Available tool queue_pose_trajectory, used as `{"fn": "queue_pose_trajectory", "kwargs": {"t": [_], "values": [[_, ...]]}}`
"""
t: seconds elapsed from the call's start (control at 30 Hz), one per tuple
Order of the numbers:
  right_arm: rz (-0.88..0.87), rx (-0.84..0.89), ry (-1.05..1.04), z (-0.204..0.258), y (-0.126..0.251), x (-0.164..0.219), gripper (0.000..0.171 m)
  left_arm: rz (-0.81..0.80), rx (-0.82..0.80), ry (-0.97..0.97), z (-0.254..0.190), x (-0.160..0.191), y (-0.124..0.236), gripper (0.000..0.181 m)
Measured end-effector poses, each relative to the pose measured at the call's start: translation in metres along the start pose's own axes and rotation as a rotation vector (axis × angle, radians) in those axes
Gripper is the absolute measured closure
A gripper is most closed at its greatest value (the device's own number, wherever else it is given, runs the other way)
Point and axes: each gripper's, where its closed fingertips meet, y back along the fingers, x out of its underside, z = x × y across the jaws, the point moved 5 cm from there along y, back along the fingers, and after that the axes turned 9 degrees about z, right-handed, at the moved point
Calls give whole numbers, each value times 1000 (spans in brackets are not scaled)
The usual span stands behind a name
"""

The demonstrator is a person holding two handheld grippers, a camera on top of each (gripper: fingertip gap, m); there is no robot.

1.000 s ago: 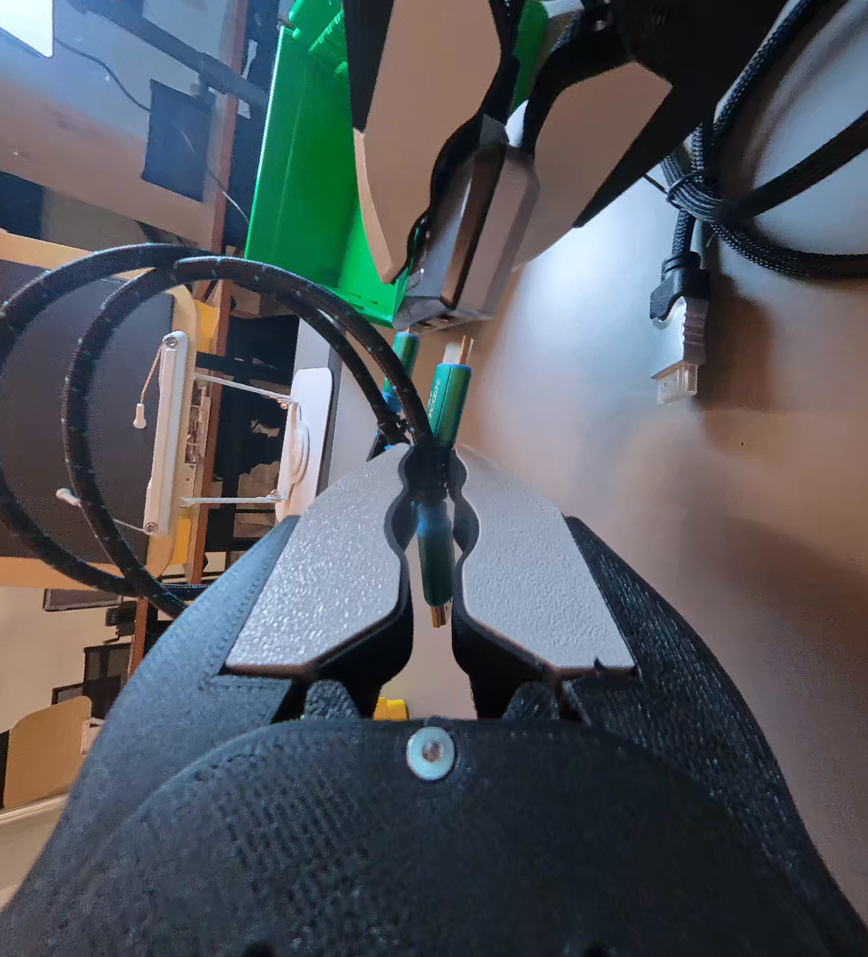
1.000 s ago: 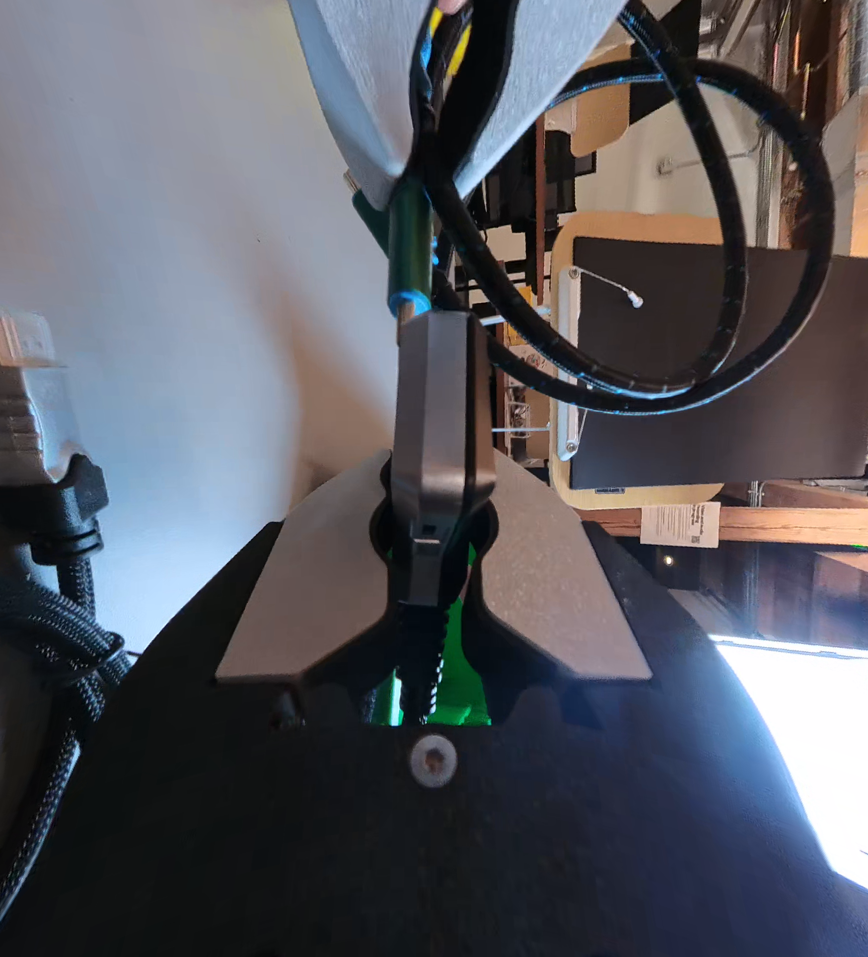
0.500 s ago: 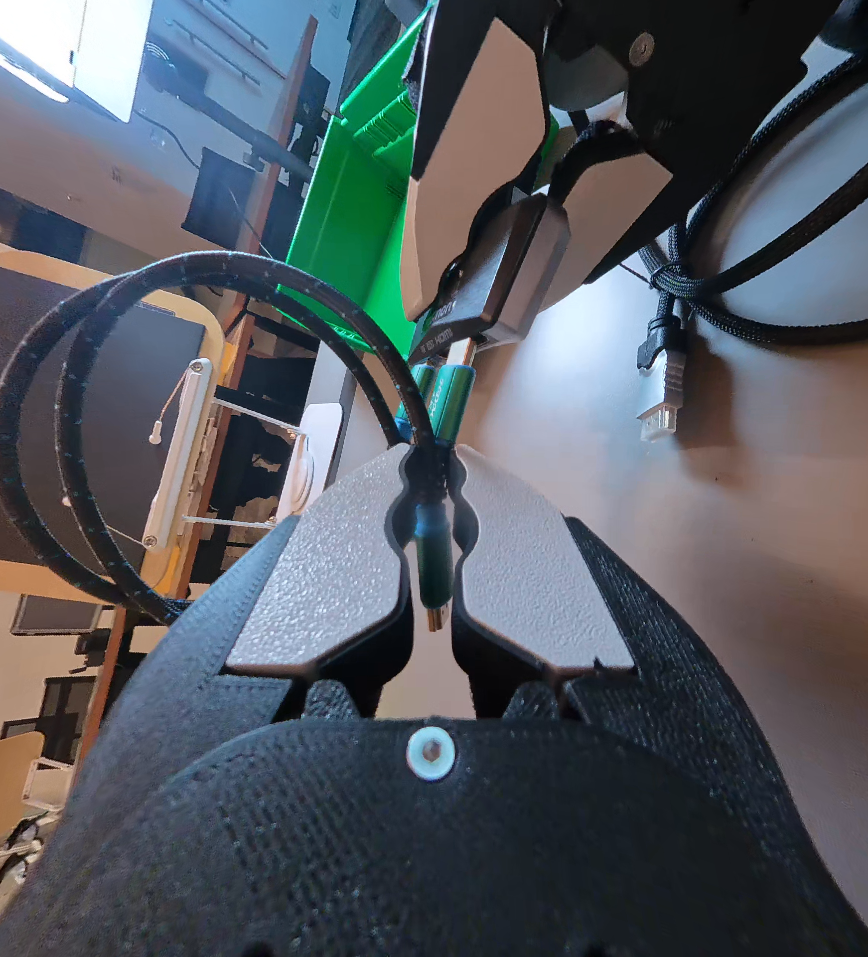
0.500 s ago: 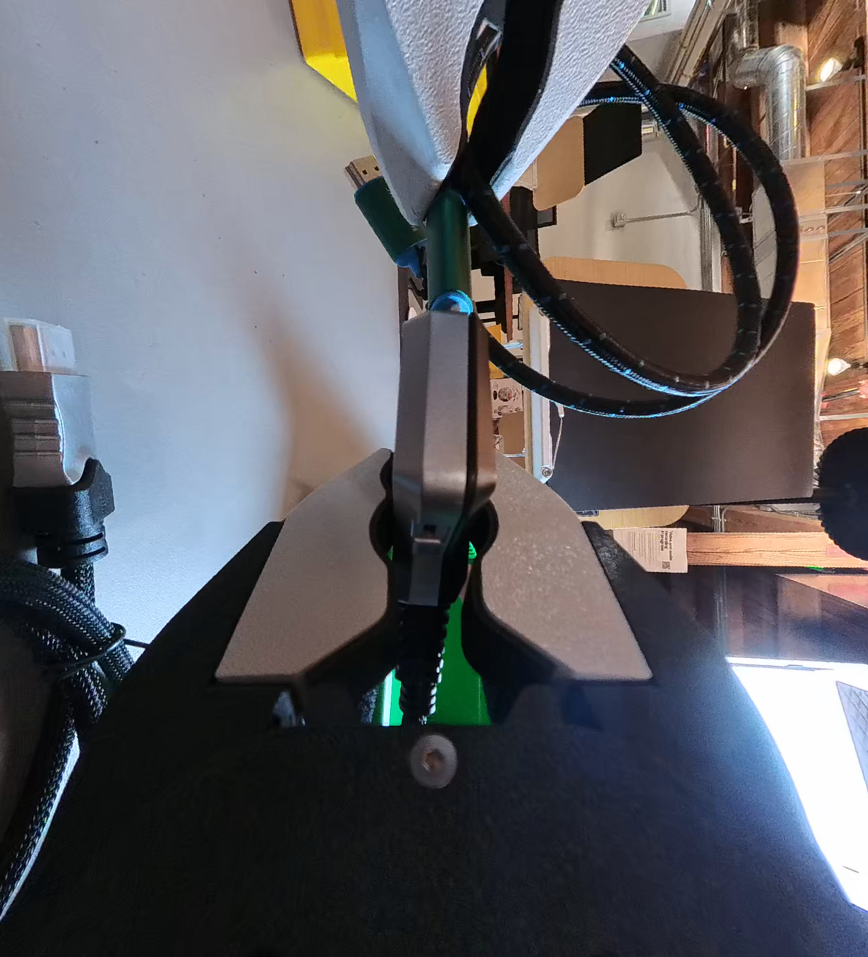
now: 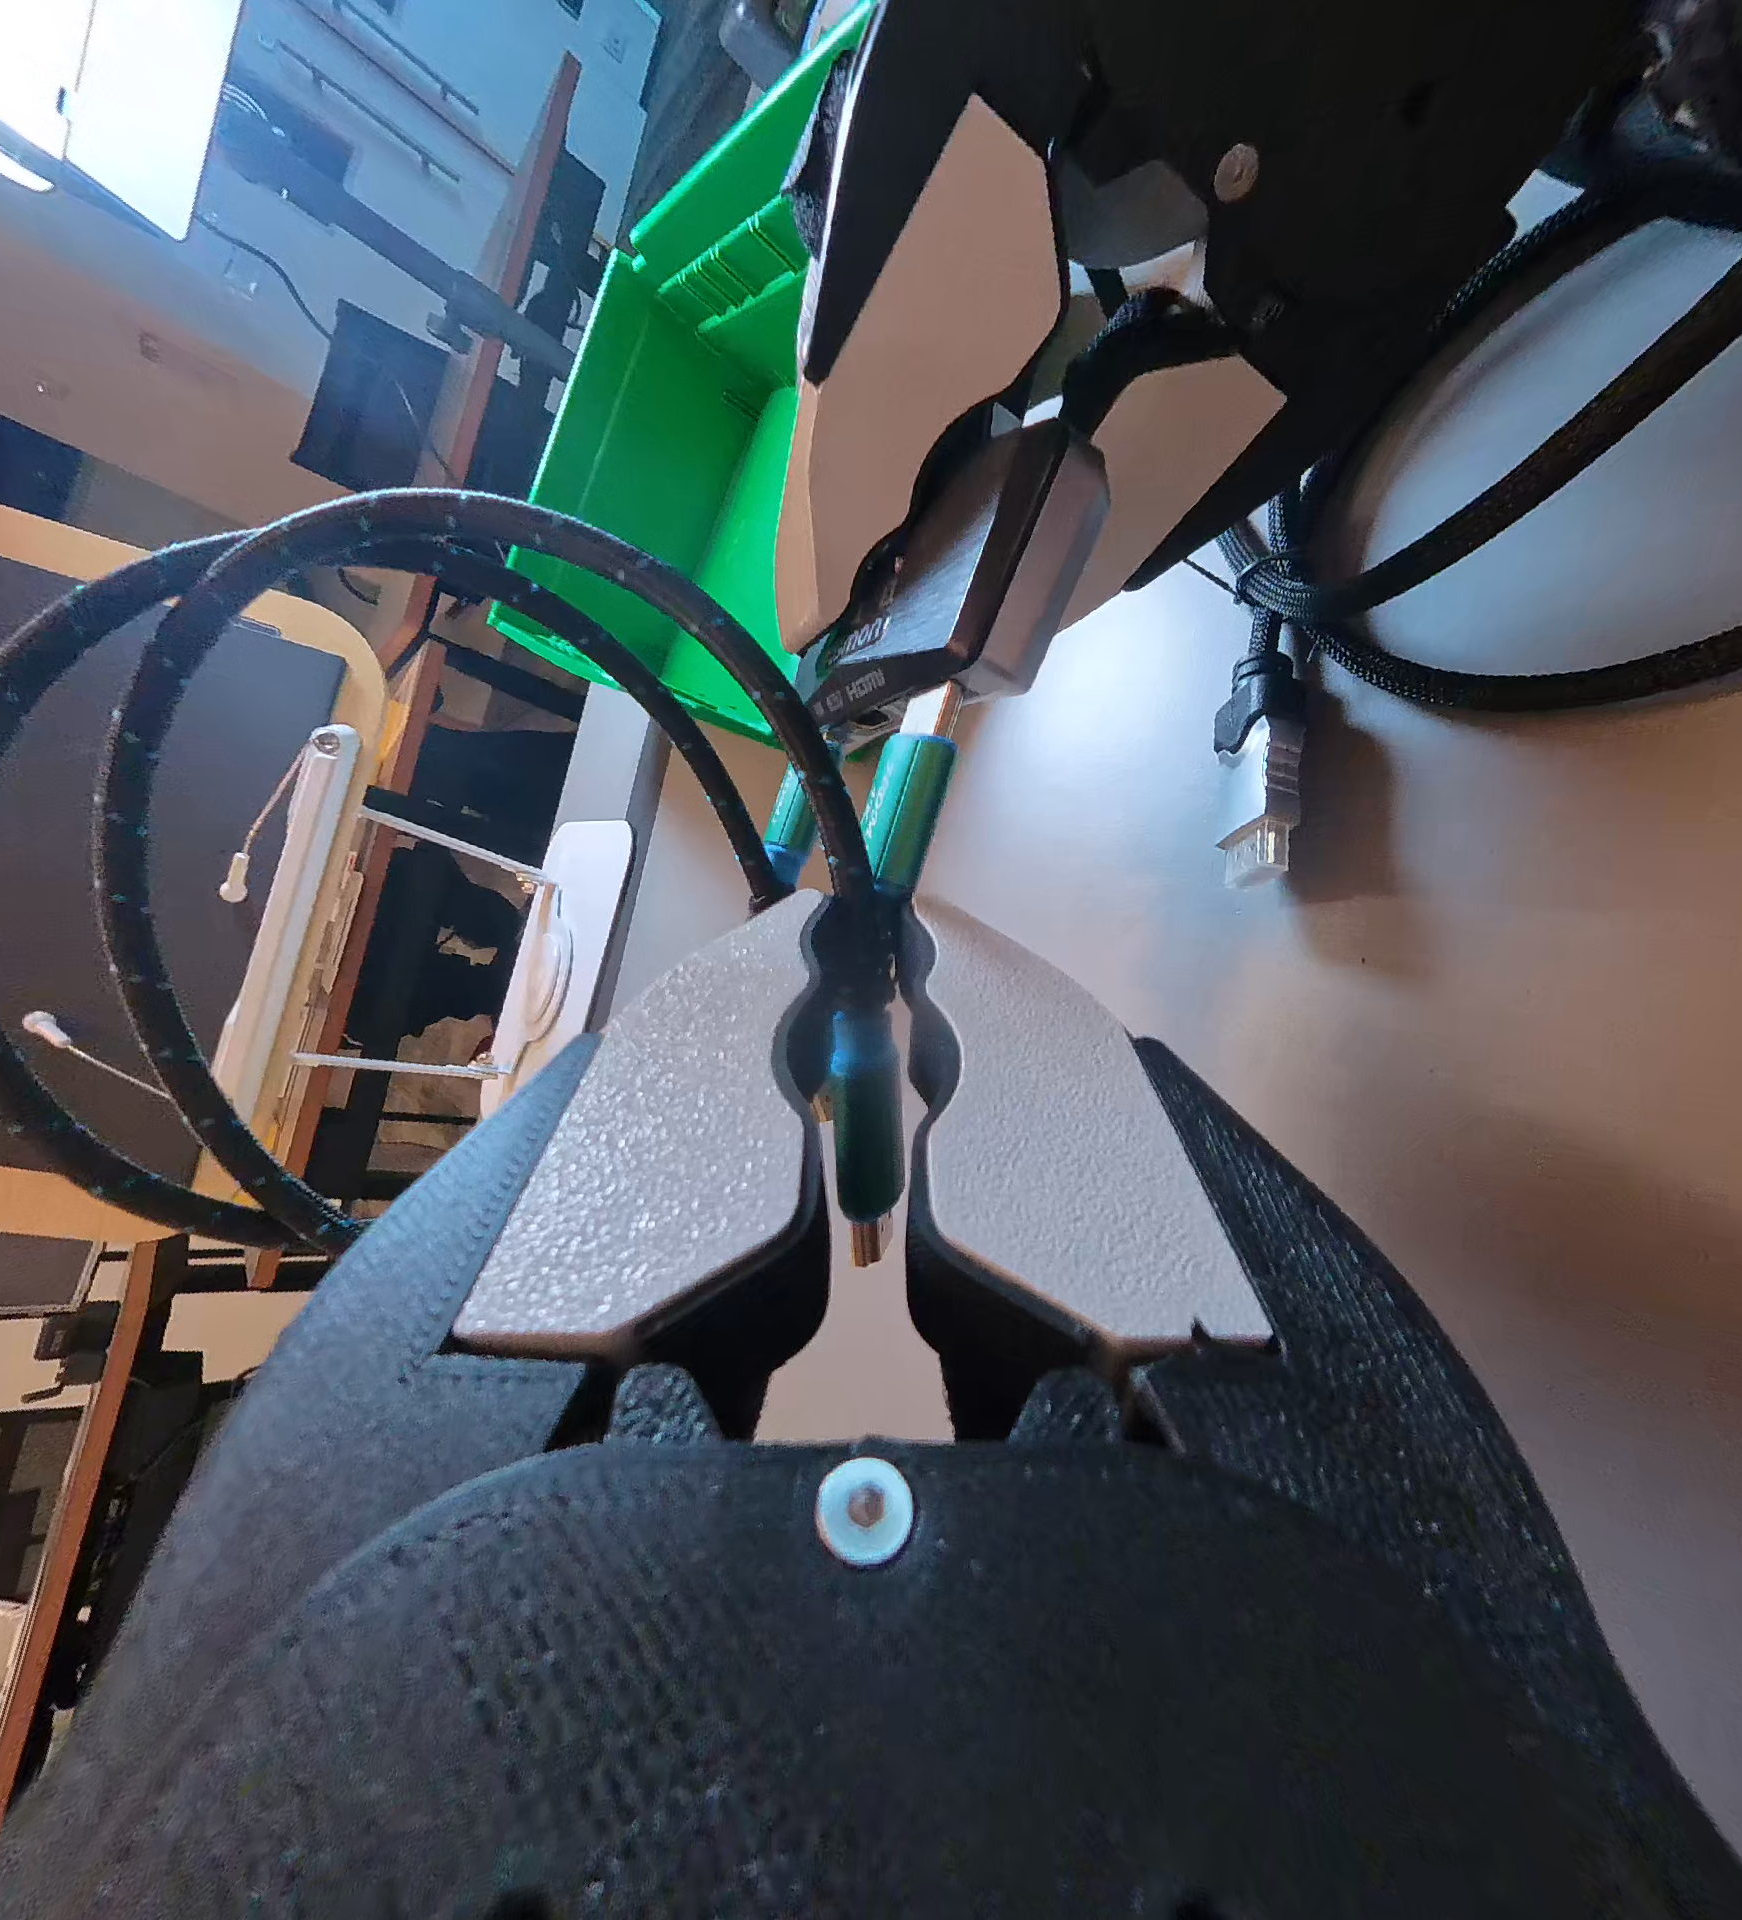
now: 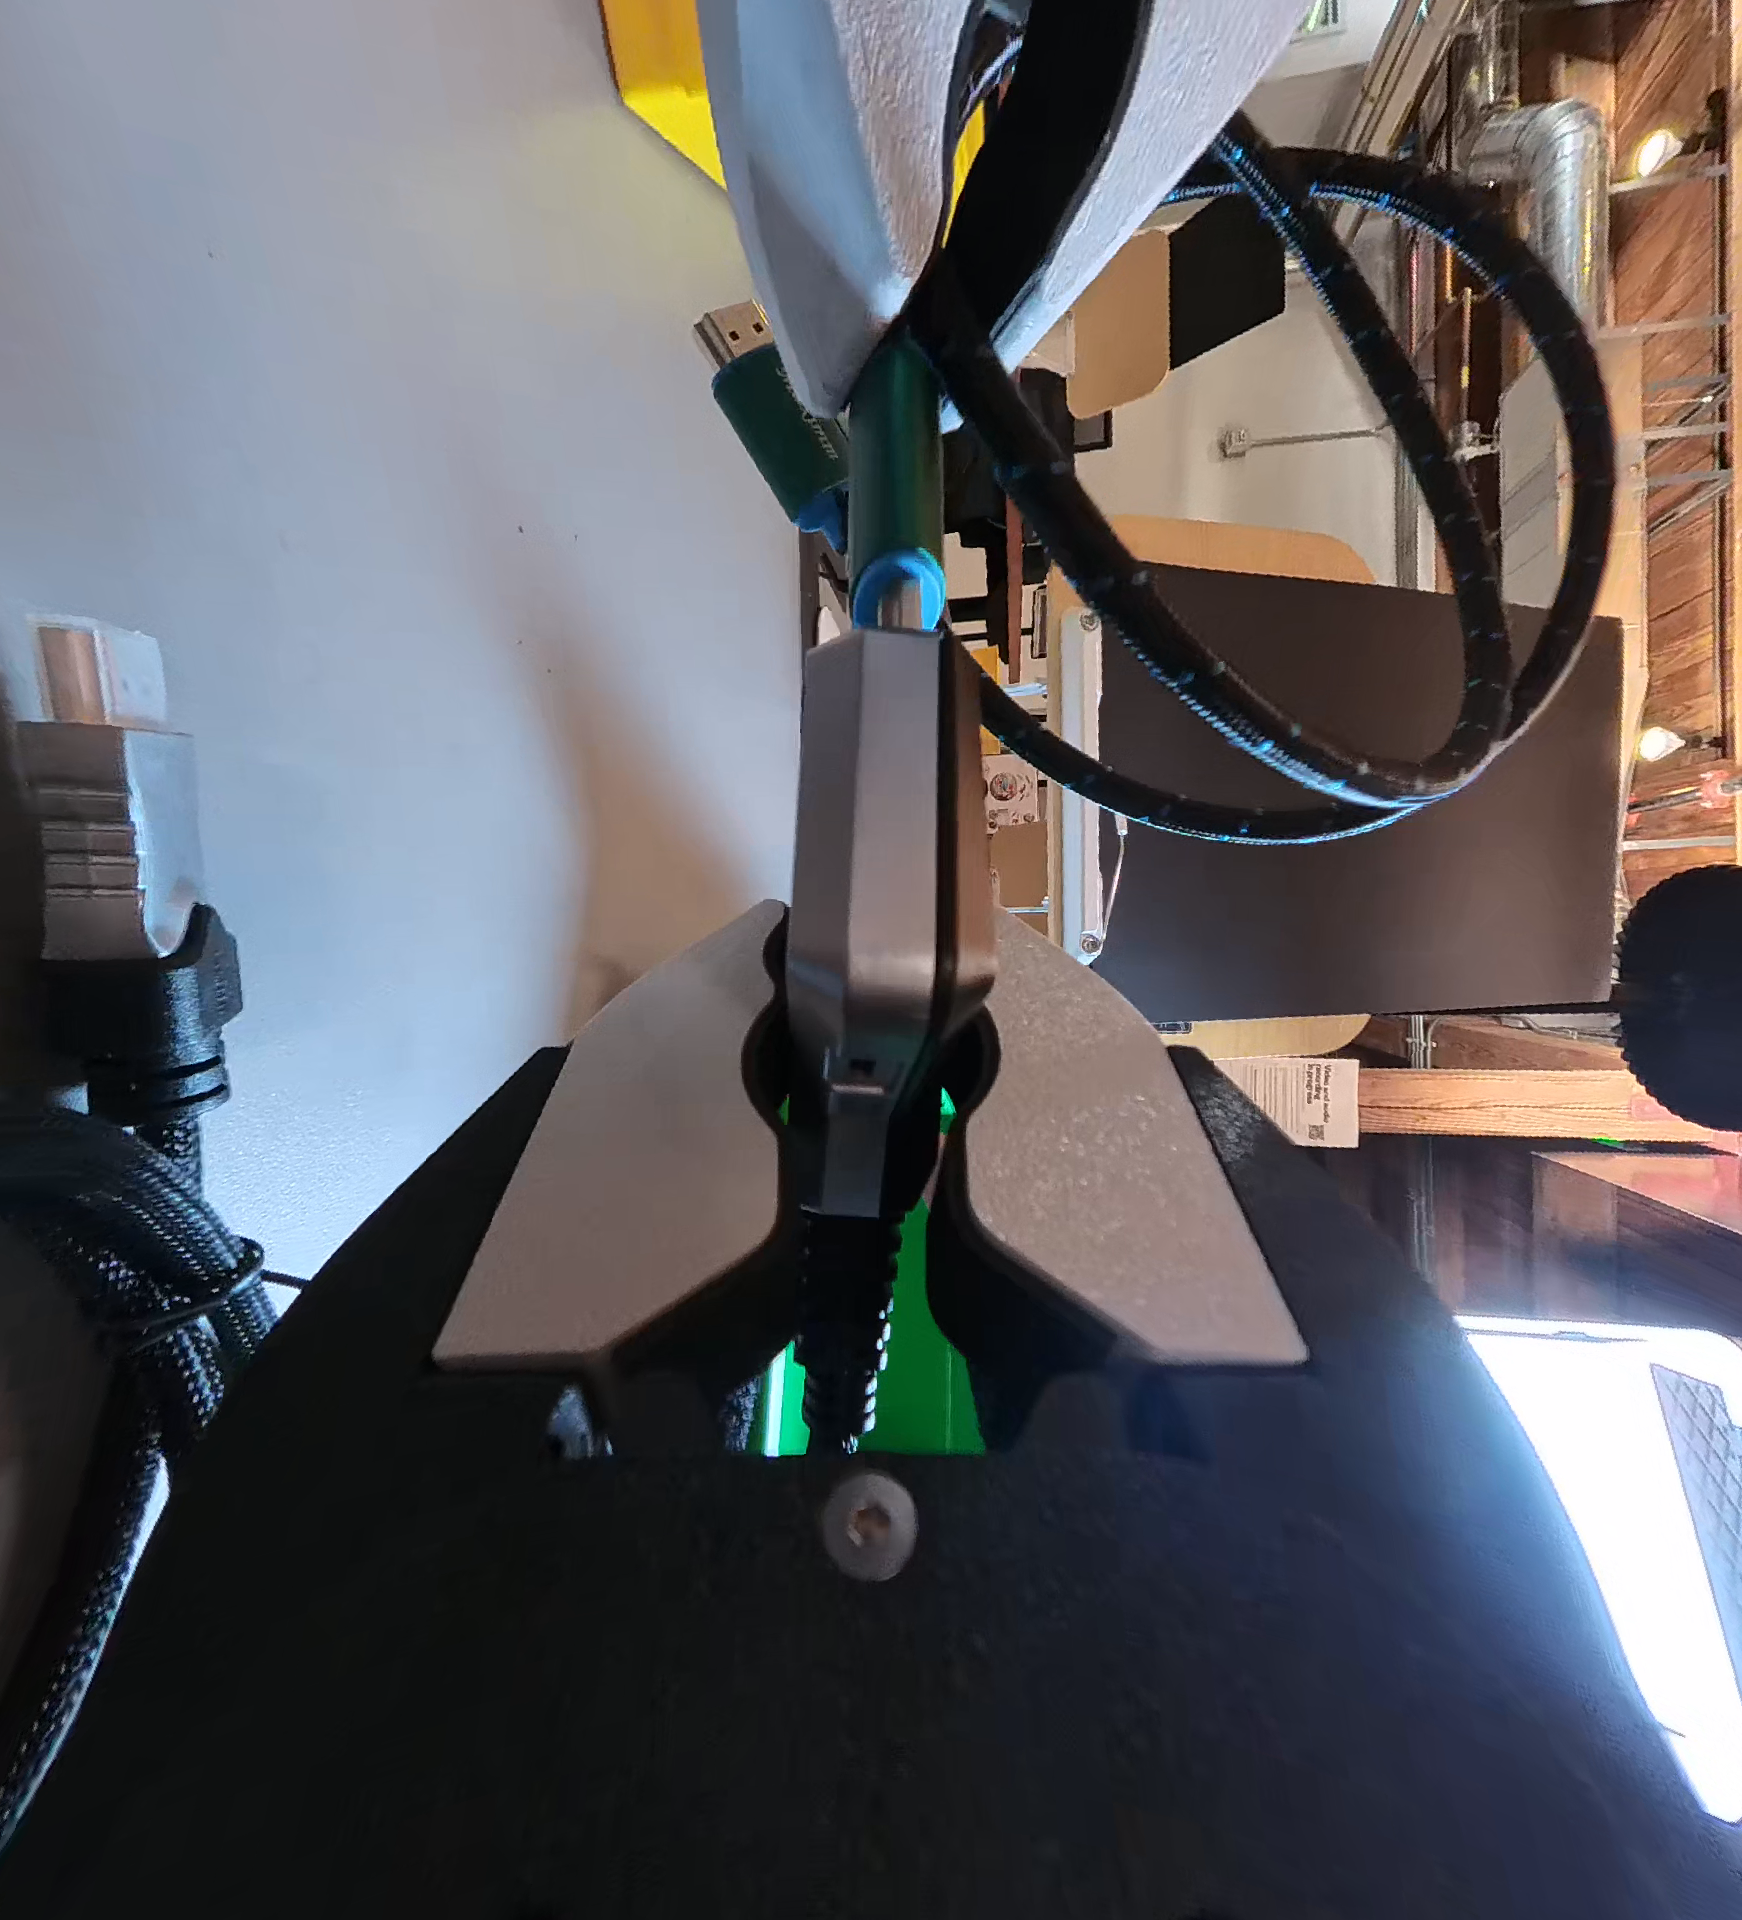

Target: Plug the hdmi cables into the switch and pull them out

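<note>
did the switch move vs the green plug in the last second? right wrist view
Yes. The switch has closed on the green plug; the gold tip once bare between them is now inside, both still gripped.

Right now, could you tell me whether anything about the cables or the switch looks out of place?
Yes: the left tool is shut on a bundle of black braided cable, so one spare green-shelled plug points backwards between its fingers. The plug meeting the dark grey switch box shows bare metal, not seated.
</note>
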Motion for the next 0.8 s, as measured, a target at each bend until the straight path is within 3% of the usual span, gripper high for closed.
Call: {"fn": "queue_pose_trajectory", "kwargs": {"t": [0.6, 0.8], "values": [[132, -118, 29, 19, -5, -2, 149, 117, 70, -28, -17, 3, -12, 171], [116, -164, -78, 10, -3, -6, 150, 33, 160, 123, 0, -1, -1, 170]]}}
